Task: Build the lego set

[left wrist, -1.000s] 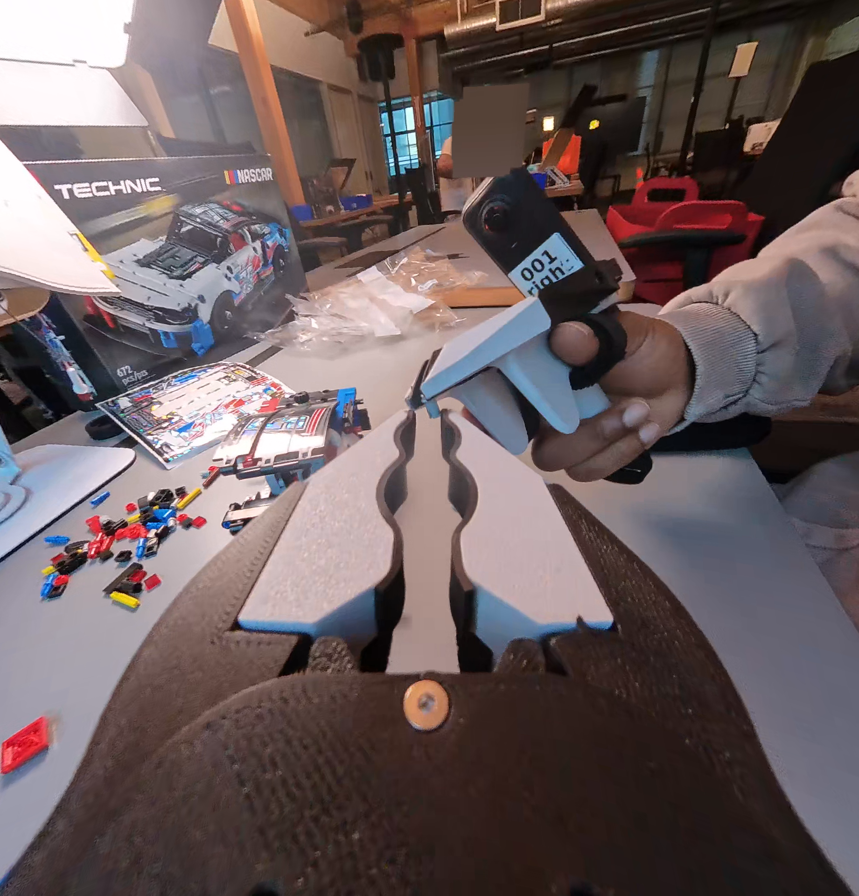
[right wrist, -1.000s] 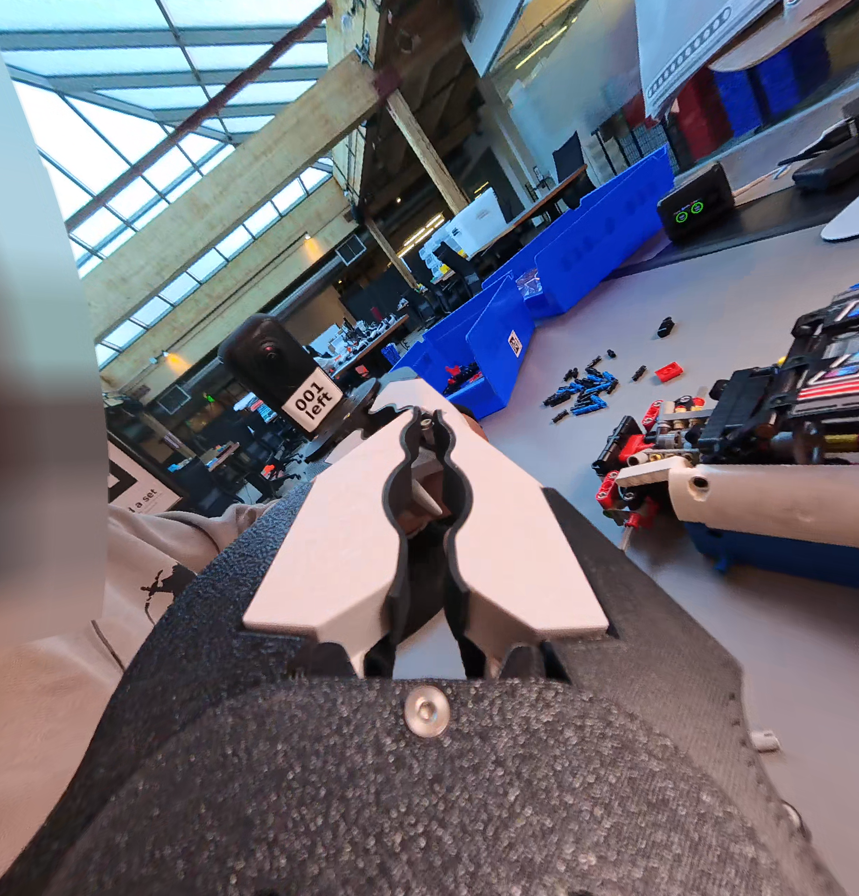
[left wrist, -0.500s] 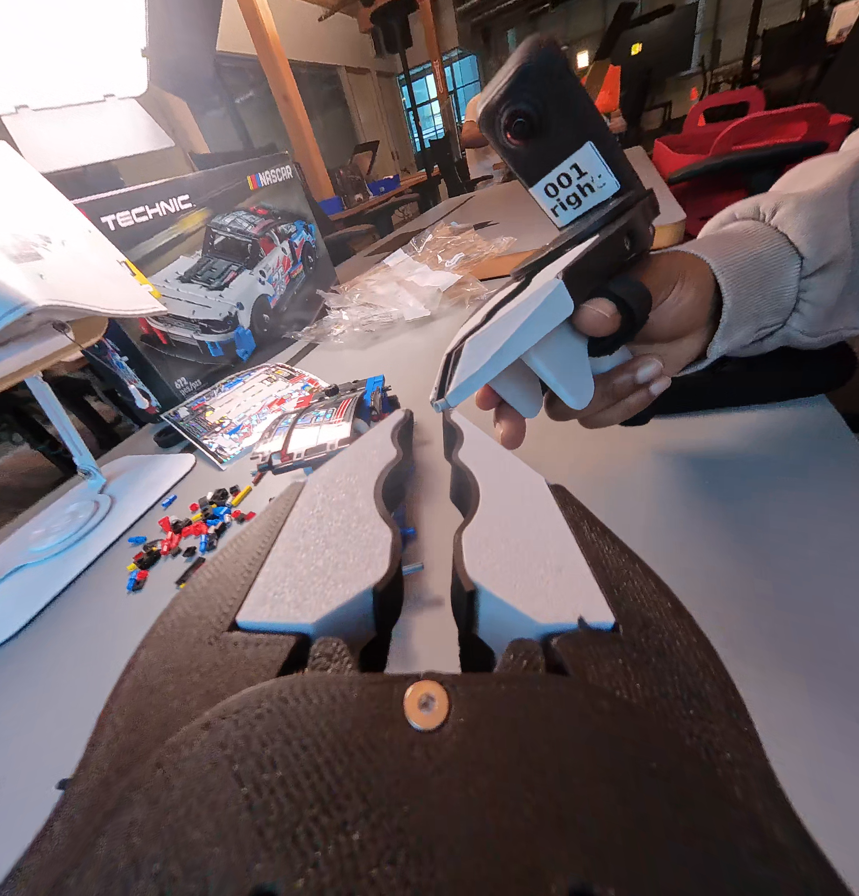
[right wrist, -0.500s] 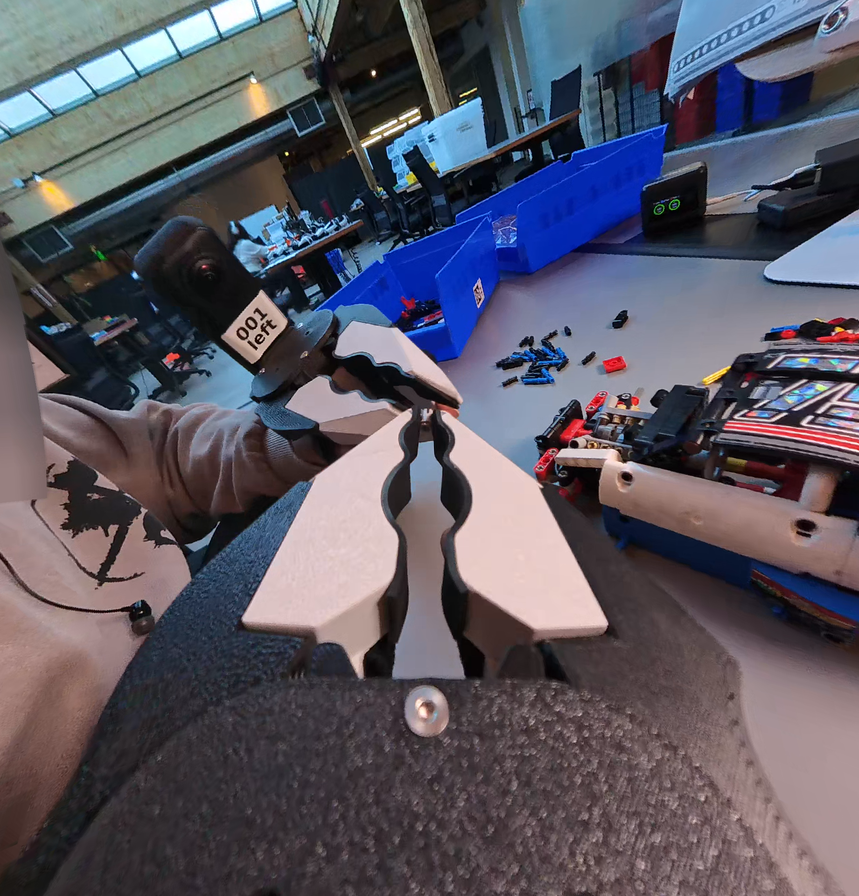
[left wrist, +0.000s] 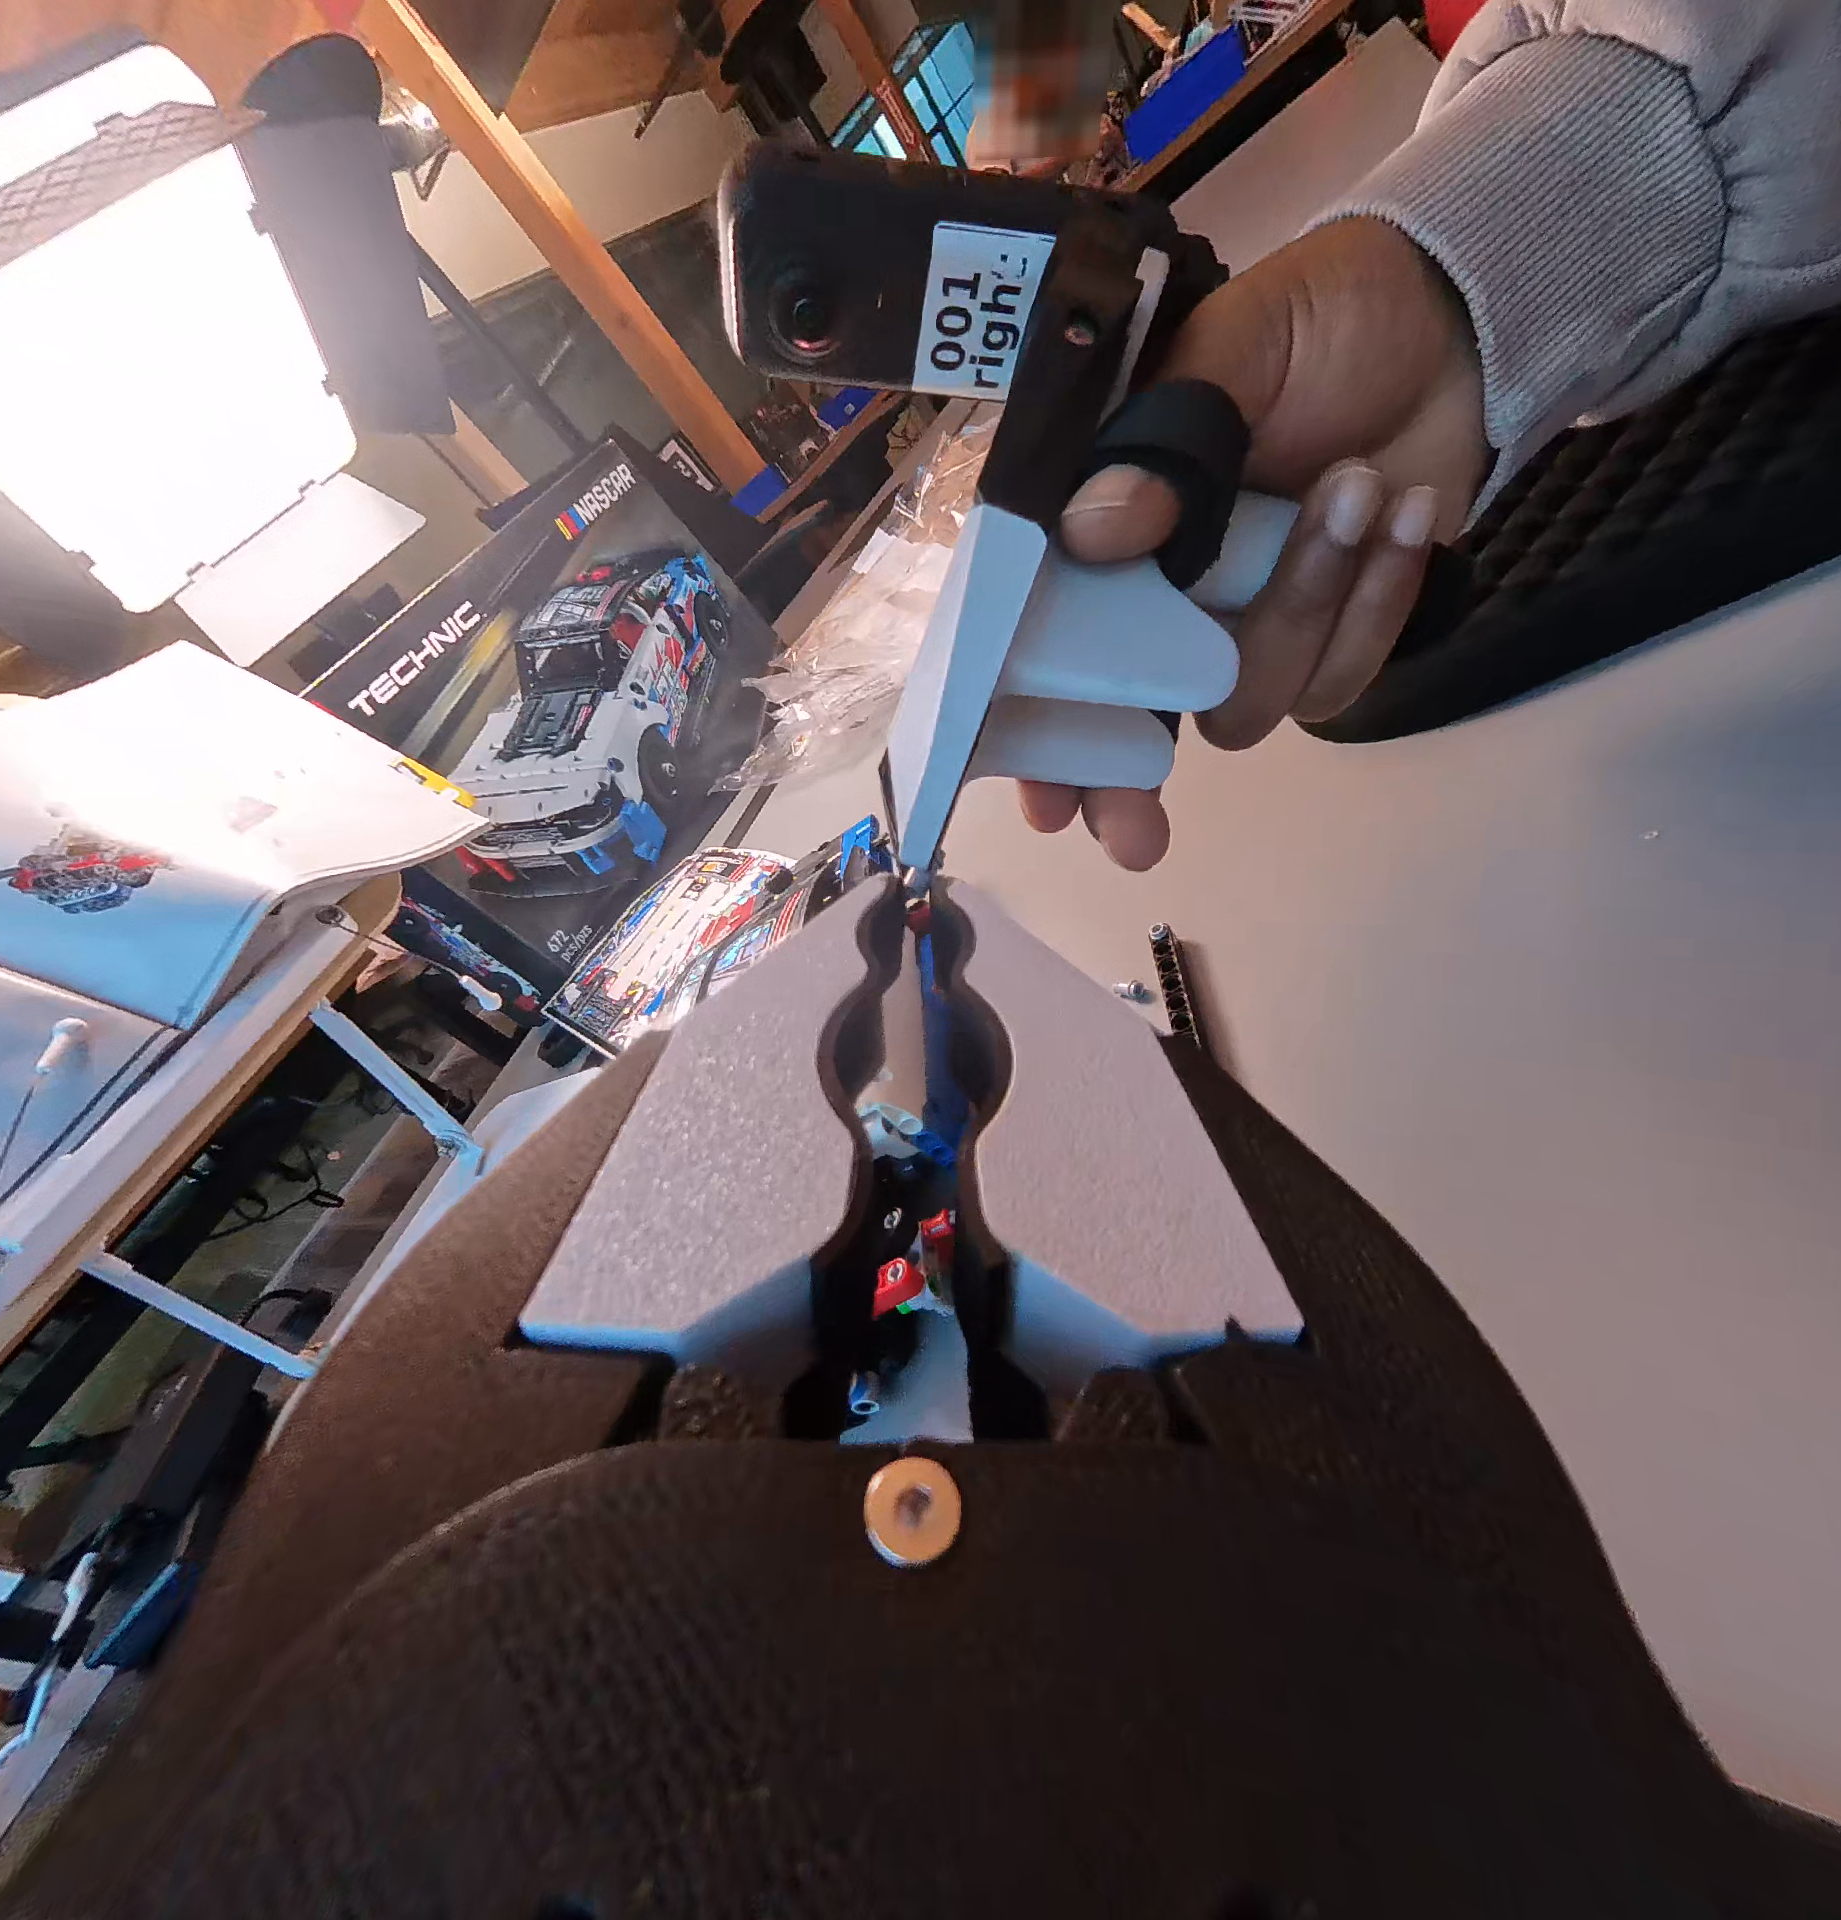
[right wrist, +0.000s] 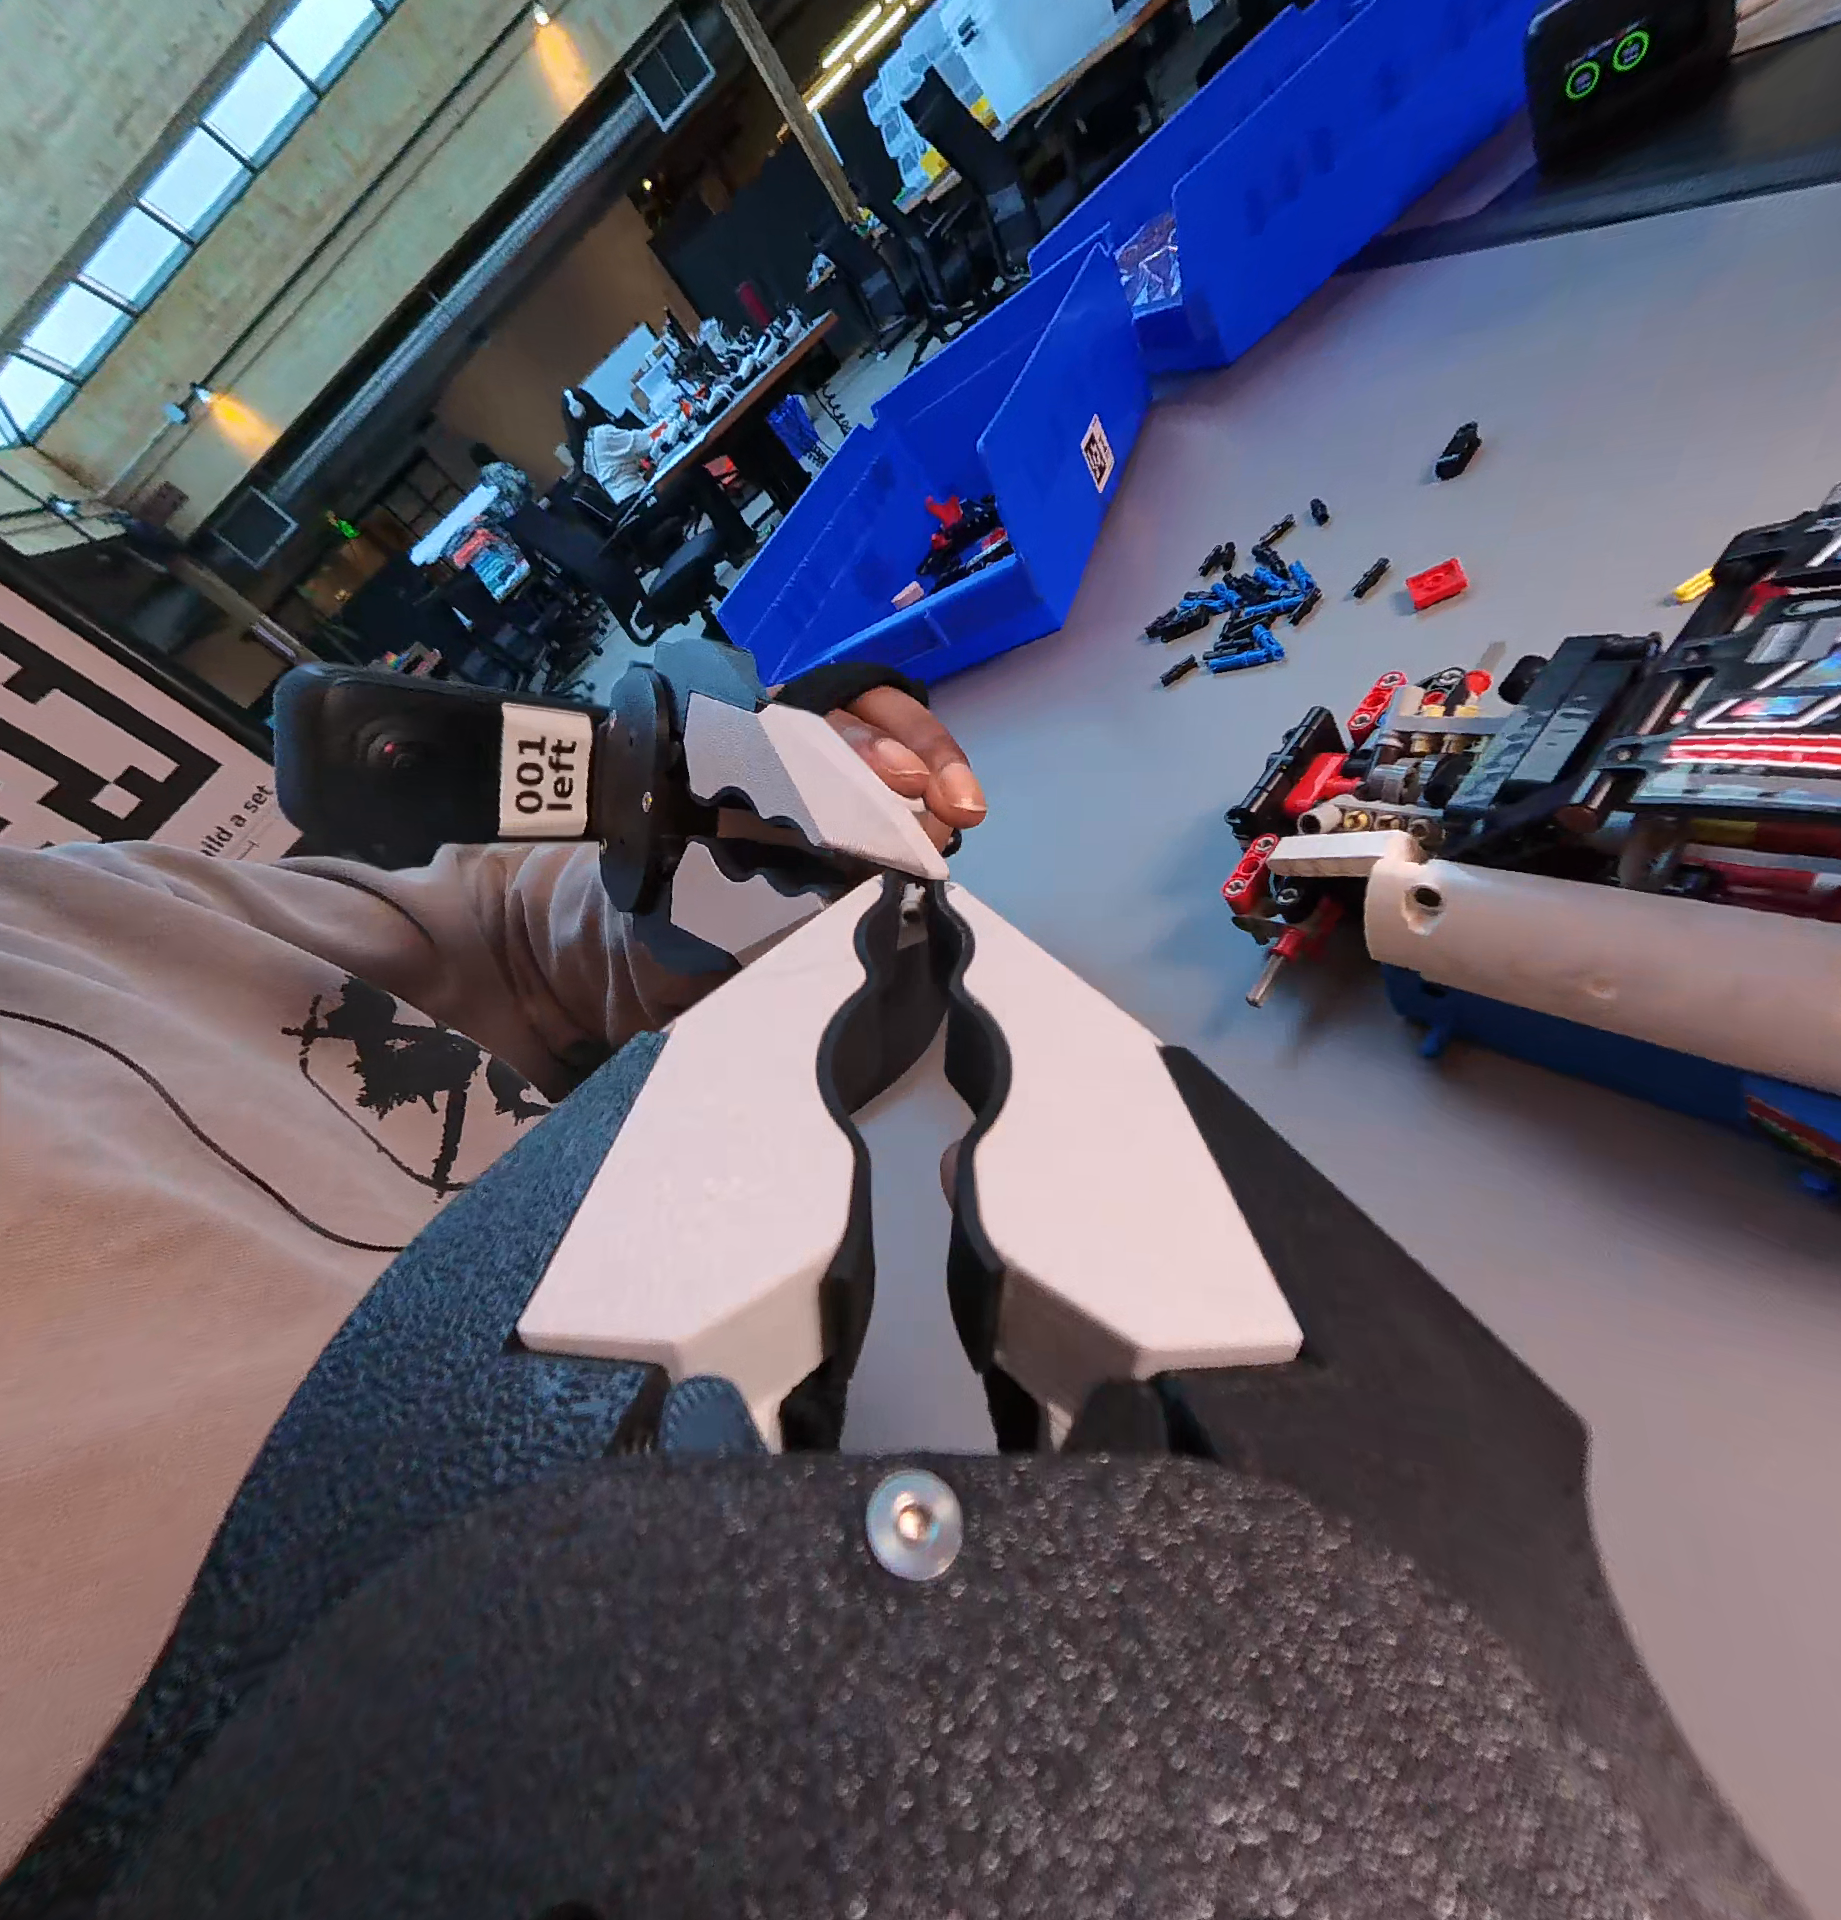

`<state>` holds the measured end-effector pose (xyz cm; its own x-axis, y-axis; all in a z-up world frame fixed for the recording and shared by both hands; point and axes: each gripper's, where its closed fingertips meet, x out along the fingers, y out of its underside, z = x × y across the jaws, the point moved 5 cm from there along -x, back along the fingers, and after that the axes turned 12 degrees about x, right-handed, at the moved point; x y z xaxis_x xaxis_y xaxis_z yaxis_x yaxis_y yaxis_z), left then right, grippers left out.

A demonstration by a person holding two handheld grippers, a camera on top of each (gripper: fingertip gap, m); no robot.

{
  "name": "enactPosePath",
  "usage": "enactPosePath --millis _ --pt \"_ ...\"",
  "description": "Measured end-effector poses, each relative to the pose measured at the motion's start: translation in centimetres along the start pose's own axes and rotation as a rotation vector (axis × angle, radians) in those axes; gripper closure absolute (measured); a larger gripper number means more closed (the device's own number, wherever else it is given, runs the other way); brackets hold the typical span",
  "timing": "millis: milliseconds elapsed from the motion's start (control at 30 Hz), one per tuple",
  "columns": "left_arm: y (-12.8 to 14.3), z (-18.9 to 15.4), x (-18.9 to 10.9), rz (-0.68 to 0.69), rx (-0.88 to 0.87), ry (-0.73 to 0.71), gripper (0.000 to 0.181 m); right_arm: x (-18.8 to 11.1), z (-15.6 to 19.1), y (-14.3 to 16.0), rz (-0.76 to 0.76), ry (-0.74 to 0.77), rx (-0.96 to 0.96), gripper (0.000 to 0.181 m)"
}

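Writing readable on several things; wording not copied.
- White label (left wrist: 983,307), black print, stuck on black camera (left wrist: 843,281).
- Like label (right wrist: 547,774) stuck on second camera (right wrist: 396,758).
- Box (left wrist: 583,665): white lettering, striped logo, small print in corner, beside car picture.
- Sticker sheet (left wrist: 677,935): print too small to read.
- Bin (right wrist: 1051,468): small code tag (right wrist: 1100,454).
- White sheet (right wrist: 64,748): black code pattern, one printed line.

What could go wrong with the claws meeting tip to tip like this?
1. The left claw seems to pinch a small red piece, and the right claw a grey pin, each at the very tips. An off-axis push could pop either one out.
2. They meet in mid-air above the table. A dropped part might roll off among the loose pins.
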<state>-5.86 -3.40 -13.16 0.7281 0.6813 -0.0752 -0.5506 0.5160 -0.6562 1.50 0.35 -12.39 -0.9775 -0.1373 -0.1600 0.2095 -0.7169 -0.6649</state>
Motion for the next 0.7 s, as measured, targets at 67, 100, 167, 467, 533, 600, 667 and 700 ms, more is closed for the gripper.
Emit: enactPosePath --millis 67,100,167,467,533,600,667,700 --pt "0.06 0.14 -0.01 -0.002 -0.034 0.007 0.178 -0.09 0.06 0.04 -0.002 0.002 -0.048 0.176" --pt "0.11 0.19 -0.03 -0.003 -0.045 0.012 0.178 -0.14 0.17 0.09 0.004 0.001 -0.076 0.173" --pt "0.19 0.24 -0.05 0.0 -0.053 0.012 0.178 -0.19 0.21 0.21 0.022 0.017 -0.123 0.172" --pt "0.22 -0.01 0.13 0.013 -0.054 0.029 0.179 -0.2 0.17 -0.02 0.032 0.07 -0.212 0.176" --pt "0.21 -0.04 0.14 0.015 -0.054 0.03 0.179 -0.15 0.15 -0.02 0.039 0.083 -0.232 0.178" --pt "0.27 -0.05 0.13 0.016 -0.067 0.035 0.179 -0.11 0.12 -0.02 0.051 0.095 -0.252 0.178" --pt "0.38 -0.13 0.22 0.019 -0.087 0.045 0.179 -0.15 -0.01 0.0 0.084 0.118 -0.287 0.178" --pt "0.54 -0.27 0.4 0.025 -0.121 0.062 0.179 -0.27 -0.24 -0.01 0.122 0.146 -0.325 0.178"
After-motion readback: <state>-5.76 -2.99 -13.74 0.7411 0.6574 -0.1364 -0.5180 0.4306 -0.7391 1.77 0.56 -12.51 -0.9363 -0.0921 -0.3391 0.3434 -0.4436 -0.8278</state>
